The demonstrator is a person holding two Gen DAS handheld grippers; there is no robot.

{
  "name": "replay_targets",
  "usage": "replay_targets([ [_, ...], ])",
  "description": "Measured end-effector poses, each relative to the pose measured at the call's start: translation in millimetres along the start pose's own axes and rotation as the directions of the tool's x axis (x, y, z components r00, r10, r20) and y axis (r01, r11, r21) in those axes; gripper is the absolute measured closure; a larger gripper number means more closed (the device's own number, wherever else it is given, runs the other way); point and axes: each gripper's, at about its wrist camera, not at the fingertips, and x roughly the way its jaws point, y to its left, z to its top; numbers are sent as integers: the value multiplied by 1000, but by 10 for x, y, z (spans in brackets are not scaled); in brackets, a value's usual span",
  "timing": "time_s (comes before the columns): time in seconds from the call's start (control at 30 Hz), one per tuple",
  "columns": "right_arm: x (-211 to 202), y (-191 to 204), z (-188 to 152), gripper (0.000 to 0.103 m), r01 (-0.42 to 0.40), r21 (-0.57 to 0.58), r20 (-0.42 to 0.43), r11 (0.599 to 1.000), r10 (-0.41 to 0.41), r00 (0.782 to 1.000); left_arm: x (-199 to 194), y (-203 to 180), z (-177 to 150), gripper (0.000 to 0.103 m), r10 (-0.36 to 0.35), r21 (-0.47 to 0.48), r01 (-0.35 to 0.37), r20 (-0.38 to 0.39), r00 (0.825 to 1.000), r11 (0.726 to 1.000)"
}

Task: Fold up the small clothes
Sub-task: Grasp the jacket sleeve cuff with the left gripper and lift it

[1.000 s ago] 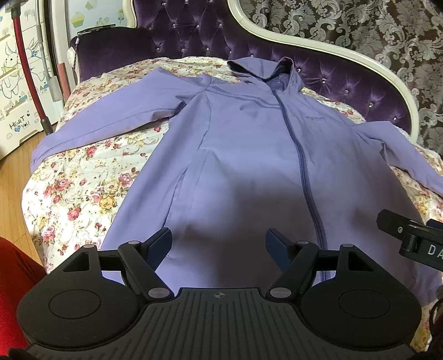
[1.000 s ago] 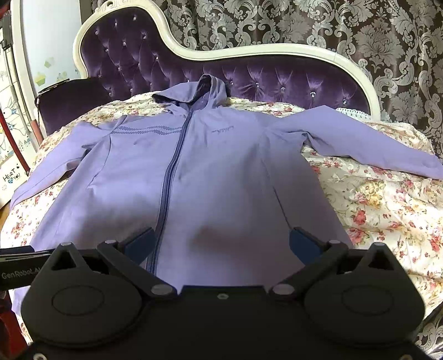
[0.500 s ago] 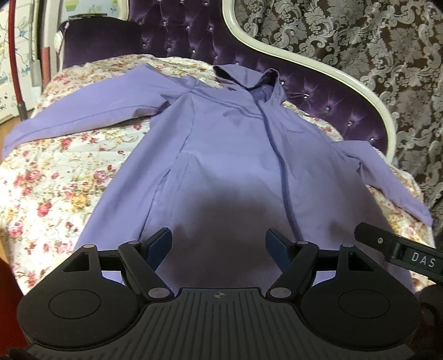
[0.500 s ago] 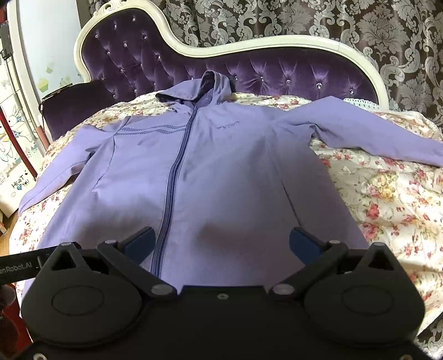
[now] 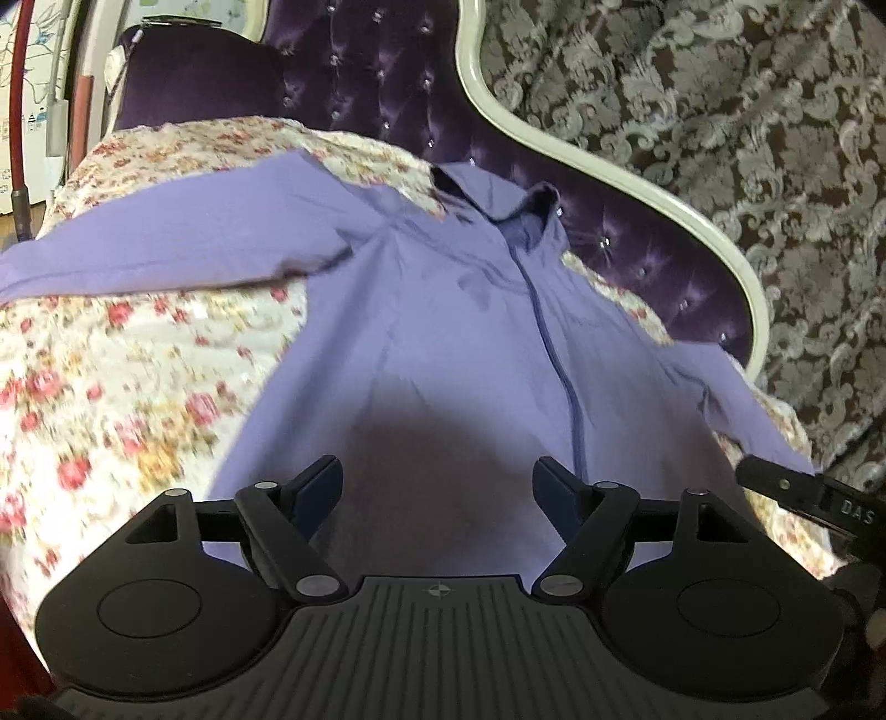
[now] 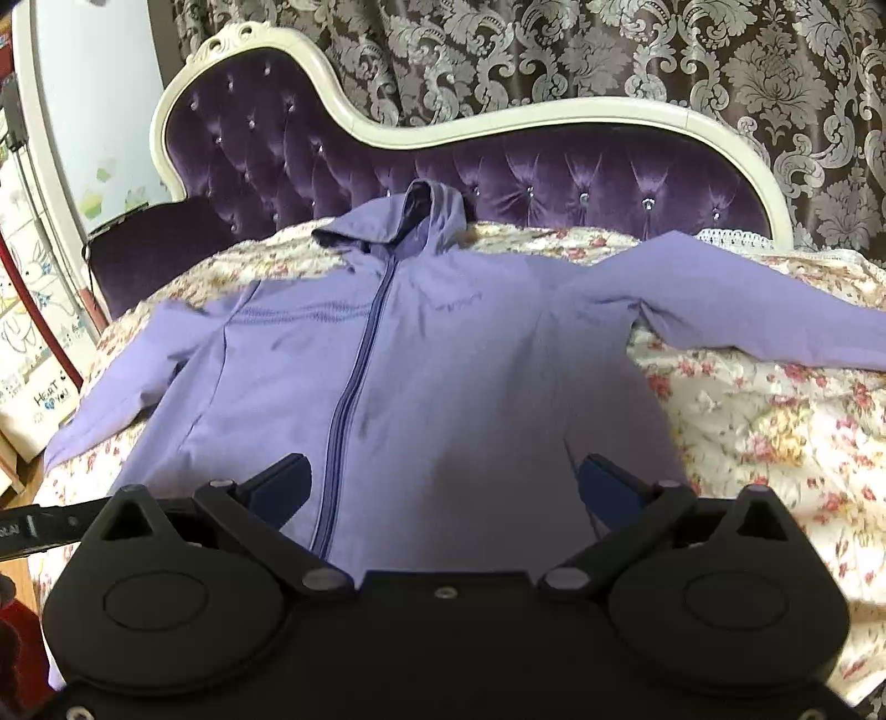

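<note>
A small purple hooded zip jacket [image 5: 443, 343] lies flat, front up, on the floral bedspread [image 5: 111, 387], with both sleeves spread out to the sides. It also shows in the right wrist view [image 6: 443, 360]. My left gripper [image 5: 437, 487] is open and empty, above the jacket's lower left part. My right gripper [image 6: 443, 487] is open and empty, above the jacket's lower middle, just right of the zip. The right gripper's side shows at the right edge of the left wrist view [image 5: 803, 498].
A purple tufted headboard with a cream frame [image 6: 498, 166] rises behind the hood. A dark purple cushion [image 5: 194, 83] sits at the bed's far left corner. Patterned curtains [image 6: 609, 50] hang behind. The floral bedspread [image 6: 775, 432] extends right of the jacket.
Both grippers have moved forward and lower over the jacket. The left view has swung so the left sleeve sits nearer the frame's left edge. Both stay open.
</note>
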Motion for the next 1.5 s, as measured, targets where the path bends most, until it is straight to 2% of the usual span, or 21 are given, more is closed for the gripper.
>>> replay_targets([
  [0.13, 47, -87, 116, 1, -2, 35, 2, 999, 2, 1000, 0, 226, 166, 16, -9, -63, 12, 51, 999, 998],
  [0.17, 58, -102, 144, 1, -1, 39, 5, 999, 1, 1000, -3, 282, 202, 11, -6, -76, 11, 63, 998, 997],
  [0.23, 85, -119, 198, 1, 3, 44, 13, 999, -3, 1000, 11, 398, 288, 8, 15, -99, -7, 76, 997, 995],
  [0.37, 160, -180, 308, 1, 10, 70, 17, 998, -11, 1000, 42, 645, 481, 8, 63, -126, -51, 97, 993, 991],
  [0.67, 354, -109, 459, 1, 0, 89, 12, 996, -1, 1000, 164, 1375, 770, 8, 111, -268, -74, 126, 986, 961],
  [0.9, 506, 112, 516, 1, -43, 68, -5, 997, 44, 999, 381, 1951, 837, 9, 122, -399, -79, 84, 989, 914],
  [0.97, 538, 176, 523, 1, -54, 58, -6, 997, 55, 998, 426, 2143, 854, 9, 120, -449, -76, 71, 990, 890],
  [1.07, 605, 259, 520, 1, -68, 47, -18, 997, 69, 997, 481, 2363, 849, 10, 72, -525, -23, 74, 995, 851],
  [1.17, 684, 328, 498, 1, -84, 44, -35, 996, 85, 996, 539, 2448, 828, 10, 55, -556, -1, 79, 995, 831],
  [1.33, 794, 438, 444, 1, -113, 40, -66, 993, 115, 991, 575, 2458, 860, 10, 51, -551, 18, 111, 993, 835],
  [1.4, 841, 482, 419, 1, -126, 37, -77, 991, 128, 989, 595, 2474, 903, 13, 52, -559, 25, 122, 991, 829],
  [1.5, 933, 543, 379, 1, -146, 43, -99, 988, 149, 984, 637, 2511, 953, 22, 54, -573, 31, 130, 990, 819],
])
